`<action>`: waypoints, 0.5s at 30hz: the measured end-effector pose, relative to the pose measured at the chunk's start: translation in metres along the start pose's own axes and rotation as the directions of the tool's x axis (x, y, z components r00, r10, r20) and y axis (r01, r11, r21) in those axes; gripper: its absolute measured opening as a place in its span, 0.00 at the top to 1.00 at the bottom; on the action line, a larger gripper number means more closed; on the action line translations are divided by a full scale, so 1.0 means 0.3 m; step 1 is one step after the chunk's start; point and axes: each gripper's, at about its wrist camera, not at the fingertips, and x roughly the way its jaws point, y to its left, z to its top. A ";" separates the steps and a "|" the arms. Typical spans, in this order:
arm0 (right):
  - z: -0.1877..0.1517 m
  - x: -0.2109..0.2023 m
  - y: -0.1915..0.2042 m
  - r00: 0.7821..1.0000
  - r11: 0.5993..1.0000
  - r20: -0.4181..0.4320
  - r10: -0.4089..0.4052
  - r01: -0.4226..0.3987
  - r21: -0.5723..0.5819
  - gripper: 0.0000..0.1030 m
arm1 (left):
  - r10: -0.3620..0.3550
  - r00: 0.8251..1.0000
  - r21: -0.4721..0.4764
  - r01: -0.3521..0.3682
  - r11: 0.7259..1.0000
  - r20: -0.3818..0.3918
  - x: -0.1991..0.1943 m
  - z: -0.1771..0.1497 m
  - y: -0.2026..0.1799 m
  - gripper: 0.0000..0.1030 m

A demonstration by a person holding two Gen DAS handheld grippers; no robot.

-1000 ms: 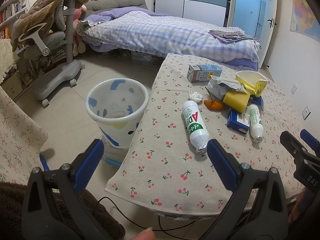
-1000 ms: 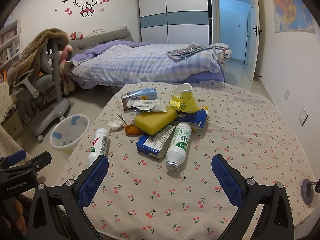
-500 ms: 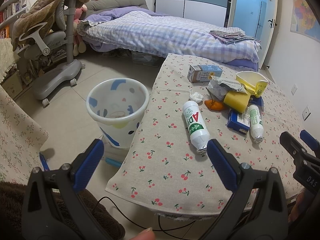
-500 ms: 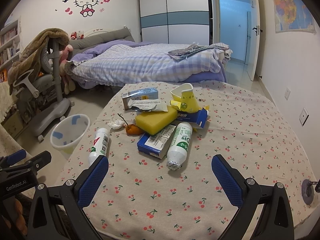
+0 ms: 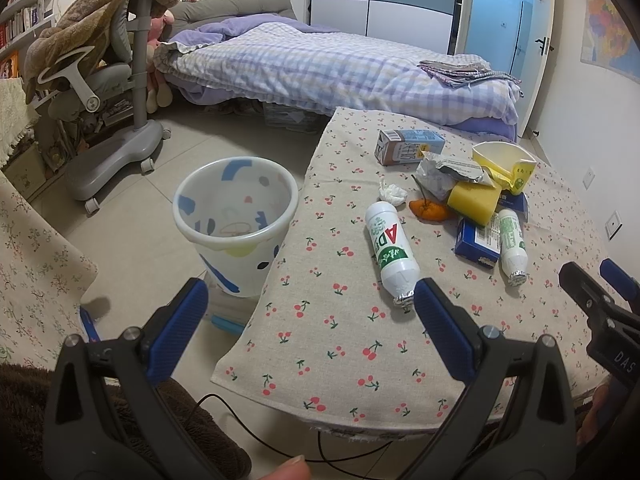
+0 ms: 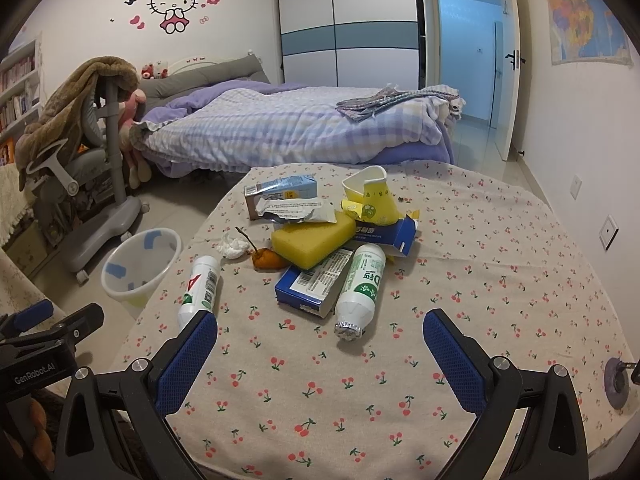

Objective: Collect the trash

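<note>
Trash: a heap of litter on the cherry-print tablecloth (image 6: 460, 280), near the table's far left part.
Bottles: two white plastic bottles lie on their sides with foil-sealed mouths toward the cameras; the left bottle (image 5: 391, 248) carries large red letters "AD", the right bottle (image 6: 361, 287) a green label with a "D" and rests partly on a blue box (image 6: 316, 282).
Sponge: a yellow sponge (image 6: 313, 242) sits on the blue box, touching an orange fruit peel (image 6: 267, 260) with a stem.
Other litter: a crumpled tissue (image 6: 231, 245), a silver wrapper (image 6: 294, 210), a pale blue carton (image 6: 280, 194) and a torn yellow paper cup (image 6: 370, 196) with small print too fine to read.
Bin: a white wastebasket (image 5: 236, 220) with coloured patches stands on the floor just beside the table's left edge.
Left gripper (image 5: 310, 316): blue-padded jaws spread wide, holding nothing, above the table's near corner.
Right gripper (image 6: 320, 340): jaws likewise wide apart and empty, in front of the heap.
Writing: "GenRobot.AI" on the left tool's body; "Hello Kitty" decal (image 6: 172, 0) on the wall.
</note>
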 end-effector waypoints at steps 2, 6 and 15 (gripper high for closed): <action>0.001 0.000 -0.002 1.000 1.000 0.000 -0.001 0.001 0.000 0.00 | 0.000 1.000 -0.001 0.000 1.000 0.000 0.000 0.000 0.000 0.01; 0.000 0.000 -0.001 1.000 1.000 0.001 -0.002 0.002 0.001 0.00 | 0.000 1.000 0.001 0.000 1.000 0.002 -0.001 0.002 0.000 0.01; -0.001 0.000 0.000 1.000 1.000 0.001 0.001 -0.001 -0.001 0.00 | 0.000 1.000 0.001 0.000 1.000 0.001 -0.001 0.002 0.001 0.01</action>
